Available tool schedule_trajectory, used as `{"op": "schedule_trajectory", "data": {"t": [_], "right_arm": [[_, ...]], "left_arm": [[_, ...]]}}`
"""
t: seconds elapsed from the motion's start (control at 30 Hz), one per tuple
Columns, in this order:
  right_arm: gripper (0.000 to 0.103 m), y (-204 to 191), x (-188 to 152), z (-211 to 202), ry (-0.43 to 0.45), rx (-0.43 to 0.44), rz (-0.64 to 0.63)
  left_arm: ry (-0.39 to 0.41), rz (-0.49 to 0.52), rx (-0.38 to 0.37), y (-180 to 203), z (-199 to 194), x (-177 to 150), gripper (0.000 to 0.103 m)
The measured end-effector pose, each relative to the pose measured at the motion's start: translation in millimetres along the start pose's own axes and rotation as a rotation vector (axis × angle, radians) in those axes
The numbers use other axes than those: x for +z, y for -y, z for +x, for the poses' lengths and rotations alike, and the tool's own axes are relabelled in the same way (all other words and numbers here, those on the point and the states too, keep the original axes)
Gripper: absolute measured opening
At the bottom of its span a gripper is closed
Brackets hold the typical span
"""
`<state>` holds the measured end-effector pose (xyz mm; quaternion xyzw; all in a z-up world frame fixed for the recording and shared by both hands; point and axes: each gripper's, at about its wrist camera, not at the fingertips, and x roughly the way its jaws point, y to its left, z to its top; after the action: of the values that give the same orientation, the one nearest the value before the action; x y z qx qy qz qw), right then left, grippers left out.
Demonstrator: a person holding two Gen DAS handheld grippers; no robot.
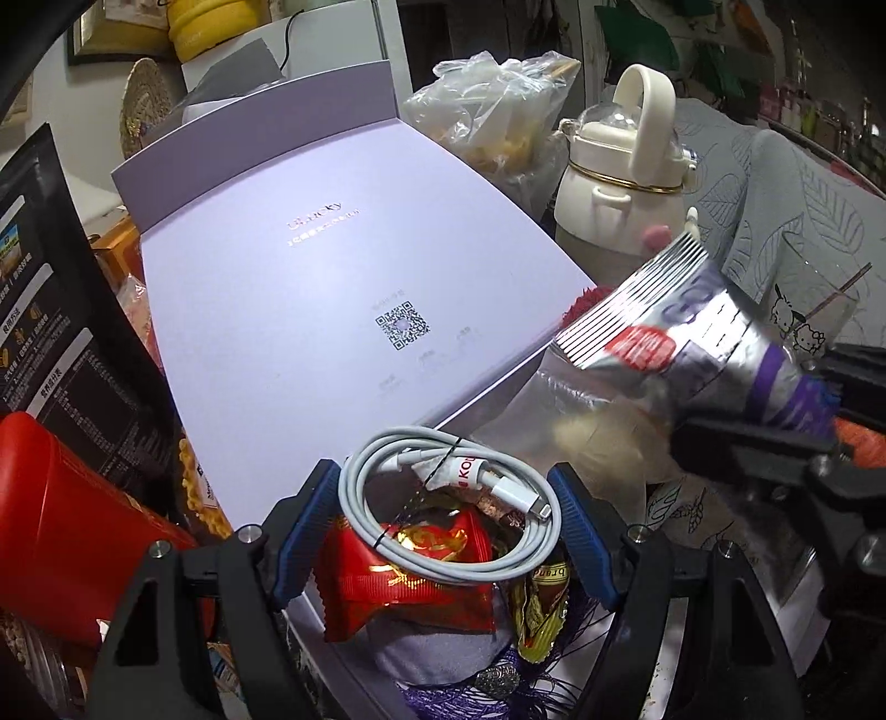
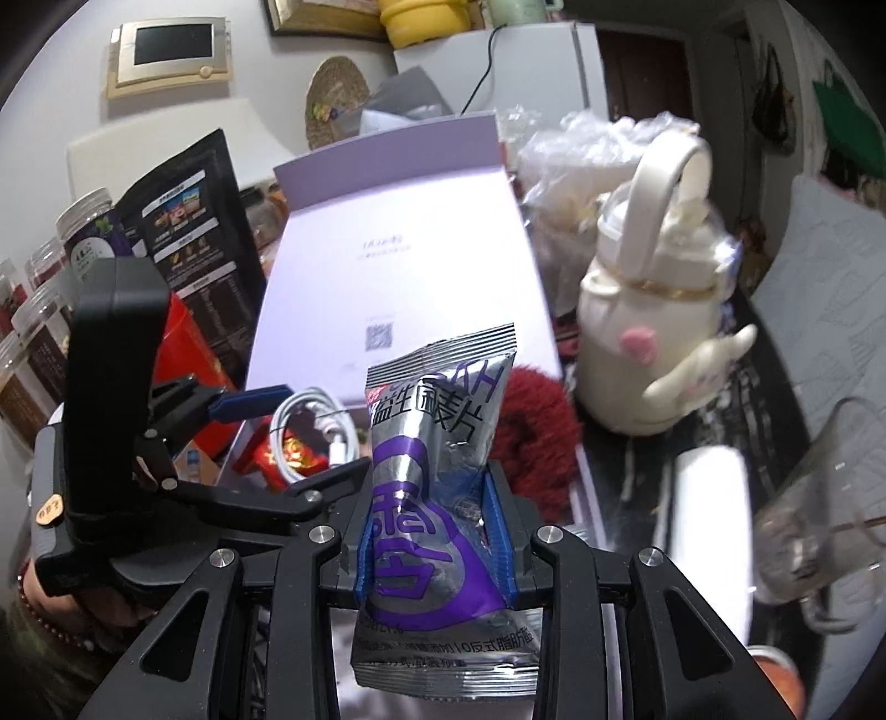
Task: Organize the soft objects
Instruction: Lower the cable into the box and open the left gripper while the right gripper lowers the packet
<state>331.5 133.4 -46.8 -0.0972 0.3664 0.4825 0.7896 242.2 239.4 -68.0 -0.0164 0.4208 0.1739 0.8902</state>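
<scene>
1 silver snack packet in right claw, purple print frontal.

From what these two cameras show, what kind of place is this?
Probably a cluttered table or counter in a home, perhaps near a kitchen. Snack packets lie about, one silver packet held in the right gripper; a cream bottle stands by, and a white fridge and a wall panel are behind.

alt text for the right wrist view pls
The right gripper is shut on a silver and purple snack packet, held upright above a lavender box. A cream bottle stands to the right, and the left gripper sits near a coiled white cable.
</scene>
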Motion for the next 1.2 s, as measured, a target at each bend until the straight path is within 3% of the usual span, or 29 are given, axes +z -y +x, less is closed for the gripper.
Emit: {"op": "schedule_trajectory", "data": {"t": [0.13,0.5,0.67,0.8,1.03,1.1,1.2], "right_arm": [[0.033,6,-4,12,-0.039,0.038,0.031],[0.033,12,-8,18,-0.057,0.014,0.056],[0.033,11,-7,18,-0.065,0.005,0.054],[0.042,10,-5,18,-0.088,-0.026,0.046],[0.046,16,-6,15,-0.105,-0.05,0.061],[0.057,14,-5,13,-0.108,-0.068,0.047],[0.057,10,-3,7,-0.097,-0.083,0.031]], "left_arm": [[-0.03,0.02,-0.004,0,5,1,0.076],[-0.053,0.009,-0.006,-2,12,7,0.077],[-0.091,-0.004,0.011,-2,15,10,0.085],[-0.12,-0.009,0.015,-3,18,11,0.098],[-0.123,0.02,0.031,3,17,12,0.098],[-0.119,0.033,0.034,5,15,12,0.098],[-0.108,0.039,0.036,11,9,10,0.098]]}}
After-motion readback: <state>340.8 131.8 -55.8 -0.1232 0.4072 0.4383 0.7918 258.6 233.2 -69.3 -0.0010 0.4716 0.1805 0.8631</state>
